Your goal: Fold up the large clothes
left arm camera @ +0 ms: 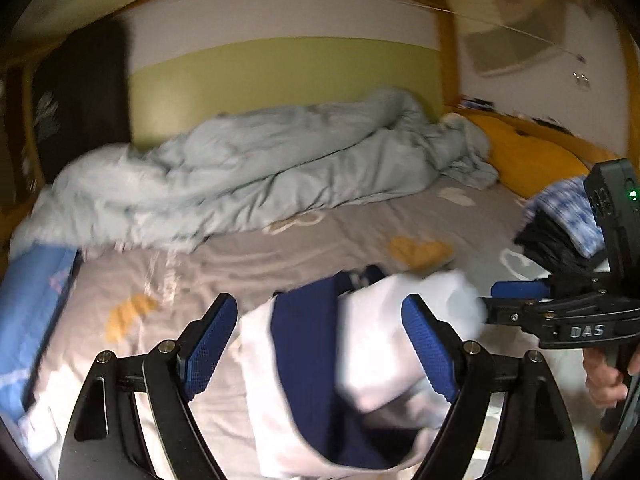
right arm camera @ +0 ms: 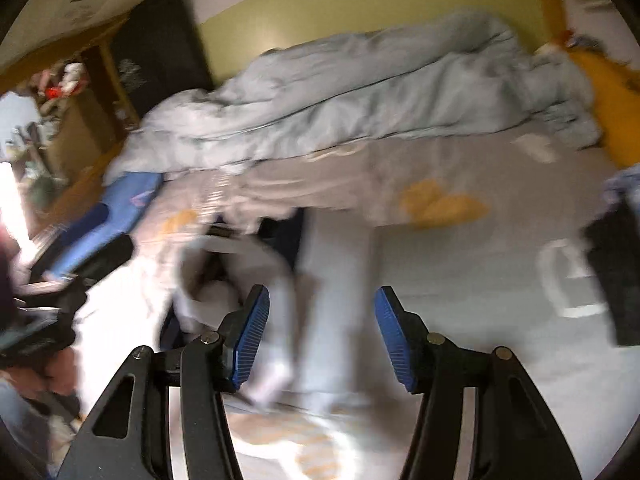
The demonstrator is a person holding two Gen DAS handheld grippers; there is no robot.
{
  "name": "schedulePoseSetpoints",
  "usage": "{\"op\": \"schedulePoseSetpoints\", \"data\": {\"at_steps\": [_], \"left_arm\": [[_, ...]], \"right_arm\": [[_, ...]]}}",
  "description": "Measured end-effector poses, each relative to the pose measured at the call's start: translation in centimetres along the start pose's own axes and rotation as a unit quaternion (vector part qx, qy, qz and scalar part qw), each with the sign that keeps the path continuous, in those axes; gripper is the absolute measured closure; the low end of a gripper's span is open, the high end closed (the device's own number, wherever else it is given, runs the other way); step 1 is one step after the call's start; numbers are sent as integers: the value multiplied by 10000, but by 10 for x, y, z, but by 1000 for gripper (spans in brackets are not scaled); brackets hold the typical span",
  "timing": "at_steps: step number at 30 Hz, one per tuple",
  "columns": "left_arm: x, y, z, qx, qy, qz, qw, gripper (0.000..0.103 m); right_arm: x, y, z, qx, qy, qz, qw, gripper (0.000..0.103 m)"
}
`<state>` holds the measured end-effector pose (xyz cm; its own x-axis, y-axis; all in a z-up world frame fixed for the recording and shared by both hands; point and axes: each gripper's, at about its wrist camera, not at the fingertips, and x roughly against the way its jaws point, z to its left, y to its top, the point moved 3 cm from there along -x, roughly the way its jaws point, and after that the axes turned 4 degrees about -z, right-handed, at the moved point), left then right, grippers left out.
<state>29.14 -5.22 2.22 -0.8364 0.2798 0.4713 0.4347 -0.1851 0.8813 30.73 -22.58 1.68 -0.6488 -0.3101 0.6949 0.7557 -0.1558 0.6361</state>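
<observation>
A white and navy garment (left arm camera: pixel 320 364) lies bunched on the grey bed sheet (left arm camera: pixel 224 264). My left gripper (left arm camera: pixel 320 344) is open, its blue pads on either side of the garment just above it. My right gripper (right arm camera: pixel 322 338) is open over the sheet, with the blurred white garment (right arm camera: pixel 240 280) to its left and part of it between the fingers. The right gripper also shows in the left wrist view (left arm camera: pixel 516 300), at the garment's right edge, held by a hand.
A crumpled pale blue duvet (left arm camera: pixel 248 168) lies along the far side of the bed. A yellow pillow (left arm camera: pixel 532 152) and a stack of folded dark and blue-white clothes (left arm camera: pixel 560 228) sit at the right. A blue item (left arm camera: pixel 36 304) lies at the left edge.
</observation>
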Motion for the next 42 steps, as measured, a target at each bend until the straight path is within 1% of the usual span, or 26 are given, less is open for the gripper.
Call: {"op": "schedulePoseSetpoints", "data": {"at_steps": [2, 5, 8, 9, 10, 11, 12, 13, 14, 16, 17, 19, 20, 22, 27, 29, 30, 32, 34, 35, 36, 37, 38, 40, 41, 42], "left_arm": [[-7, -15, 22, 275, 43, 87, 9996, 17], [-16, -35, 48, 614, 146, 213, 9978, 17], [-23, -49, 70, 969, 138, 253, 9949, 17], [-26, -53, 76, 1125, 89, 261, 9933, 17], [-29, -56, 81, 1271, 22, 285, 9915, 17], [-31, -59, 86, 1428, -54, 306, 9893, 17], [-33, -61, 89, 1554, -117, 308, 9873, 17], [-33, -62, 91, 1637, -191, 295, 9859, 17], [-32, -62, 91, 1636, -238, 259, 9859, 17], [-28, -61, 88, 1545, -307, 162, 9874, 17], [-27, -61, 85, 1509, -370, 141, 9878, 17], [-28, -64, 81, 1531, -473, 200, 9869, 17], [-30, -67, 79, 1583, -518, 275, 9857, 17], [-34, -74, 75, 1681, -709, 461, 9821, 17], [-50, -94, 61, 1886, -1179, 947, 9703, 17], [-56, -96, 53, 1906, -1177, 1043, 9690, 17], [-60, -96, 50, 1896, -1114, 1097, 9693, 17], [-69, -93, 44, 1922, -957, 1235, 9688, 17], [-71, -92, 41, 2003, -995, 1112, 9683, 17], [-70, -89, 40, 2026, -991, 993, 9691, 32], [-71, -87, 39, 2003, -999, 953, 9700, 67], [-69, -84, 37, 1909, -881, 913, 9734, 79], [-66, -81, 37, 1834, -831, 827, 9760, 96], [-55, -73, 33, 1644, -670, 560, 9825, 97], [-47, -69, 31, 1574, -661, 401, 9845, 98], [-40, -65, 29, 1544, -698, 237, 9852, 98]], "right_arm": [[-13, -2, 17, 120, 110, 56, 9999, 46], [-29, -1, 38, 436, 75, -52, 9990, 26], [-46, -6, 38, 249, 319, 107, 9991, 25], [-48, -7, 35, 154, 412, 107, 9990, 33], [-50, -7, 33, 123, 476, 116, 9987, 46], [-50, -8, 32, 149, 562, 162, 9982, 88], [-49, -7, 31, 199, 613, 170, 9978, 99], [-39, -4, 29, 290, 410, -138, 9986, 99], [-21, 3, 29, 508, 130, -636, 9966, 100], [9, 17, 30, 734, -102, -1092, 9913, 100], [22, 26, 25, 594, -113, -1222, 9907, 100], [25, 32, 18, 564, -312, -1144, 9913, 100], [16, 31, 14, 630, -474, -937, 9925, 99], [-9, 19, 8, 673, -550, -465, 9951, 97], [-57, -15, -1, 881, -937, 251, 9914, 73], [-50, -15, -9, 906, -1003, 214, 9906, 64], [-41, -13, -12, 885, -1036, 119, 9906, 56], [-19, -9, -18, 826, -1072, -146, 9907, 48], [7, -3, -19, 764, -1081, -459, 9901, 48], [21, 1, -18, 716, -1053, -683, 9895, 48], [32, 3, -15, 687, -946, -858, 9894, 47], [43, 4, -9, 677, -731, -1019, 9898, 47], [53, 5, -1, 714, -443, -1180, 9894, 48], [64, 4, 20, 926, 226, -1410, 9854, 48], [62, 2, 33, 1092, 605, -1368, 9827, 50], [50, -2, 45, 1272, 753, -1131, 9825, 57]]}}
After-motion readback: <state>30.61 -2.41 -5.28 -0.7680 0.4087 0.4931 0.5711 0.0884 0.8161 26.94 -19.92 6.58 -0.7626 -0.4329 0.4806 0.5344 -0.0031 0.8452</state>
